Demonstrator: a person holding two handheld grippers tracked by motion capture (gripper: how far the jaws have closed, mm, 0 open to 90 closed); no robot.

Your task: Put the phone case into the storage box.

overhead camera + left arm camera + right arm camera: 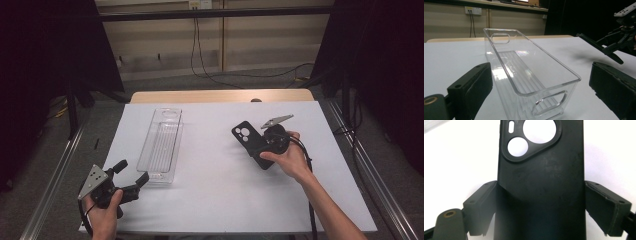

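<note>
Black and matte, the phone case sat clamped across its width in the right gripper, held above the white bench at its right half. The right gripper view gave what the high view could not: both pads pressed against the case's long edges, and a raised camera island with two round cutouts and a small slot. No brand or writing could be read on it. The left gripper stood released, its jaws spread wide at the near end of a clear plastic tray that lay lengthwise on the bench's left half. The left gripper view showed the tray's ribbed floor and oval handle holes at both ends, and a wall socket behind.
</note>
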